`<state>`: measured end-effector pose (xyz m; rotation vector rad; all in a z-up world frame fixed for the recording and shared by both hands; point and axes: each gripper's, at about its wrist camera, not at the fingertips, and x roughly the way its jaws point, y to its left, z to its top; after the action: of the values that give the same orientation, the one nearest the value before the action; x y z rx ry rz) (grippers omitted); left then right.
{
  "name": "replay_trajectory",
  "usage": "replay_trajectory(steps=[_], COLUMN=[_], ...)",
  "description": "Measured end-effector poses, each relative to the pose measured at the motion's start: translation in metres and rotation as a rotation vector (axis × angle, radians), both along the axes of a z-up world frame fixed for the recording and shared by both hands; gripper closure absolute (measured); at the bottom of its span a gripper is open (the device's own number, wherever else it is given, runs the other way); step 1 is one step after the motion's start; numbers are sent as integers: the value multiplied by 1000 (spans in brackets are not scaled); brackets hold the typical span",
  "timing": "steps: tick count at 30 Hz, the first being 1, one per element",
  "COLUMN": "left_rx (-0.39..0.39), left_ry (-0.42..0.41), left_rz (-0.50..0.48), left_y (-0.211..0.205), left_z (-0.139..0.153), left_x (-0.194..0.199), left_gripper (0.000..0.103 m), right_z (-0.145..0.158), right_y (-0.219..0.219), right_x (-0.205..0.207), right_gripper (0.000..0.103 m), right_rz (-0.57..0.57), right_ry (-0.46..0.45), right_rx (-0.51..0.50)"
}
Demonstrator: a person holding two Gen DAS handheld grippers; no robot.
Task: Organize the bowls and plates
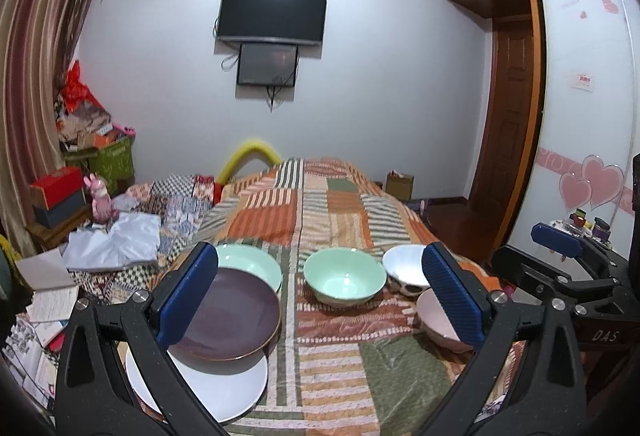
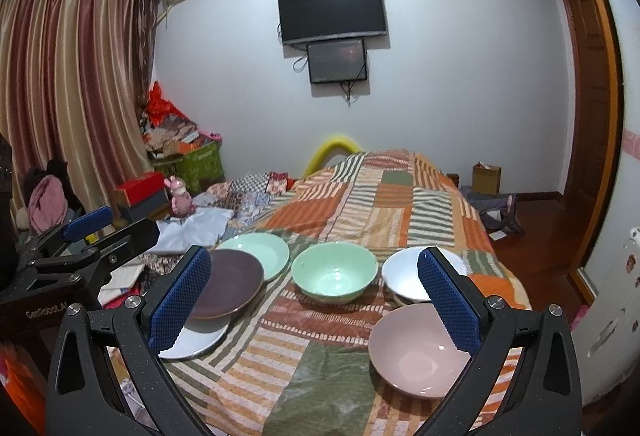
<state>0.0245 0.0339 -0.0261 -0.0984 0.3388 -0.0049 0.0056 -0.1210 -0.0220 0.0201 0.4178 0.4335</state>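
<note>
On the patchwork bedspread, a dark purple plate lies tilted across a white plate and the edge of a green plate. To its right stand a green bowl, a white bowl and, nearer, a pink bowl. My left gripper hovers open over the plates and green bowl, holding nothing. My right gripper hangs open beside it, over the bowls, also holding nothing.
Crumpled white paper, patterned fabric and books clutter the bed's left side. Boxes and a green bin stand by the curtain. A wardrobe and wooden floor lie to the right. The bedspread stretches bare behind the dishes.
</note>
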Motion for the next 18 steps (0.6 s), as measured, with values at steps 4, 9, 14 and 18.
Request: replay_trajectory(steps=[4,9,14,18], left_rx=[-10,-15,14,-2], left_ry=[38,96,156,218], left_rz=[35,85,154,184], left_y=[17,46,78,111], left_z=[-14,-32,-51,-66], left_x=[11,25,40,54], left_gripper=[0,0,0,0], right_z=[-12,-28,-44,-57], right_y=[10,28,47,61], right_x=[11,30,50,66], right_gripper=[0,0,0,4], right_rz=[33,68,93,109], right_ry=[42,101,162,212], right_rx=[3,-14,-49,-66])
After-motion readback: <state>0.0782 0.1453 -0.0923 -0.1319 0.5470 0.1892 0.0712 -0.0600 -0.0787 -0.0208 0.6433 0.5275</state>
